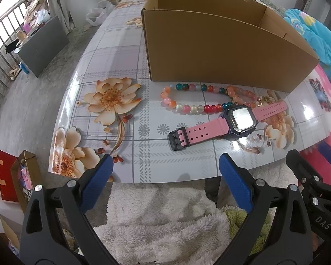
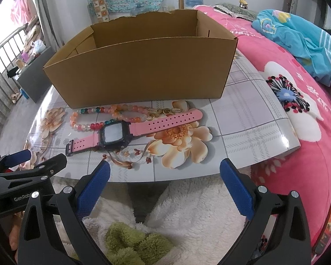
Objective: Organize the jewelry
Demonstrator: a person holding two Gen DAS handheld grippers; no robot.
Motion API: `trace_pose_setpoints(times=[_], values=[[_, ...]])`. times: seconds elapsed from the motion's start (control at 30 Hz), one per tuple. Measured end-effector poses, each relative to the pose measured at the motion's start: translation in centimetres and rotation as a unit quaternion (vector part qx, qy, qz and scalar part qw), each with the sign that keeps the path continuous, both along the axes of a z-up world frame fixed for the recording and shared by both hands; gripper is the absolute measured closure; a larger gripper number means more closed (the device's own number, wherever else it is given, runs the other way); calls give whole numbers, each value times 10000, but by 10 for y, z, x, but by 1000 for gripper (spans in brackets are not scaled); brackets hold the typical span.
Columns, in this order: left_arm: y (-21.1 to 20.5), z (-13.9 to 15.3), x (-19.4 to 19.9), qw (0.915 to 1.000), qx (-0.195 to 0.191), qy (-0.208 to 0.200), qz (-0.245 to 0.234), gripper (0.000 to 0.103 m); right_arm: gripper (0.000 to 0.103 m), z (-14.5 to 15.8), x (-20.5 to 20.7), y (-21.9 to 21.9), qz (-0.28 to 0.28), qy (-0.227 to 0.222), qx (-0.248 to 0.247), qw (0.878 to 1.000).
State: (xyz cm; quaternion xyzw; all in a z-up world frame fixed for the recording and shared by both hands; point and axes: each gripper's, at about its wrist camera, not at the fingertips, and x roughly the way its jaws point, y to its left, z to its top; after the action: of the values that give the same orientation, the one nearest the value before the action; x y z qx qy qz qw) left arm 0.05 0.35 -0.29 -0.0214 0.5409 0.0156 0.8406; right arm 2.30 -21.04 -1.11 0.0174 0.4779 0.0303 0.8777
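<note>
Jaws of both grippers gape apart, empty, short of the watch (image 1: pixel 231 121) and bead bracelet (image 1: pixel 194 99).

We see a small table (image 1: pixel 121 119) with a glossy floral, plaid-patterned top, standing over a white fluffy rug (image 1: pixel 165 216) on a grey concrete floor (image 1: pixel 28 114). To our left, daylight comes through a barred window (image 1: pixel 2 35), with a dark cabinet (image 1: pixel 44 44) below it. On the right lies a pink flowered bedspread (image 2: pixel 298 132) with a blue blanket (image 2: pixel 298 35) heaped on it.
</note>
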Motion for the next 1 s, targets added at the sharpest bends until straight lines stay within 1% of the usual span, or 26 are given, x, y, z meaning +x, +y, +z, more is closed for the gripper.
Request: trace_pose_setpoints(times=[1.0], values=[[3,-2,0,10000,47,-5,7,10,6,3,1,0,-20,-26,11,10000]])
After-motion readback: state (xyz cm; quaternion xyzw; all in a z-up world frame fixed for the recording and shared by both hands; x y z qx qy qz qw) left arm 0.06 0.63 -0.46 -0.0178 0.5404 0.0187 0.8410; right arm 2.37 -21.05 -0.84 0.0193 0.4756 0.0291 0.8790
